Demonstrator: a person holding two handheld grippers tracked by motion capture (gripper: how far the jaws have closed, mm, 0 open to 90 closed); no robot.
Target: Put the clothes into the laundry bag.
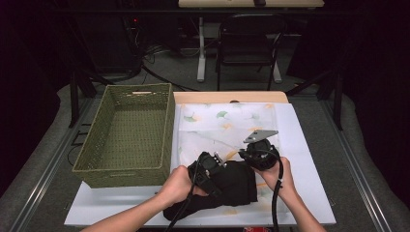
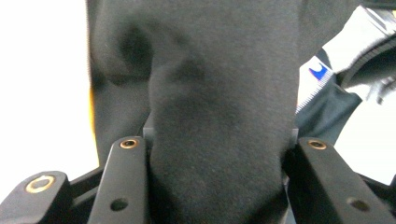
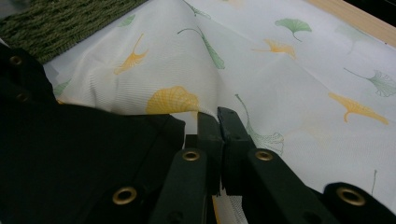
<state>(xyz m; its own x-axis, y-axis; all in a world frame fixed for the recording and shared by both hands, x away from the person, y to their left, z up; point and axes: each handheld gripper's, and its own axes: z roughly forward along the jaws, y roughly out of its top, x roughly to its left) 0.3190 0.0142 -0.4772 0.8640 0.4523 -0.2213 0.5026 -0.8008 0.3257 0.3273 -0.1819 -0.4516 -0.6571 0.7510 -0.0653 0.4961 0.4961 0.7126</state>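
Note:
A black garment point(image 1: 237, 186) lies crumpled at the near middle of the table, partly on a white cloth point(image 1: 227, 121) printed with green and yellow leaves. My left gripper point(image 1: 218, 170) is shut on a thick fold of the garment point(image 2: 219, 70), which bulges between both jaws of the left gripper point(image 2: 219, 140). Just right of it, my right gripper point(image 1: 256, 157) pinches the leaf-print cloth point(image 3: 280, 84). In the right gripper view the right gripper point(image 3: 217, 114) has its jaws together, and the cloth tents up from its tips. The garment point(image 3: 70, 154) lies to its left.
A green woven basket point(image 1: 138, 88) with nothing in it stands on the left half of the white board point(image 1: 309, 183); its wall point(image 3: 60, 23) shows beyond the cloth. A small white label with a blue mark point(image 2: 317, 72) peeks out beside the garment. A chair point(image 1: 246, 43) stands beyond the table.

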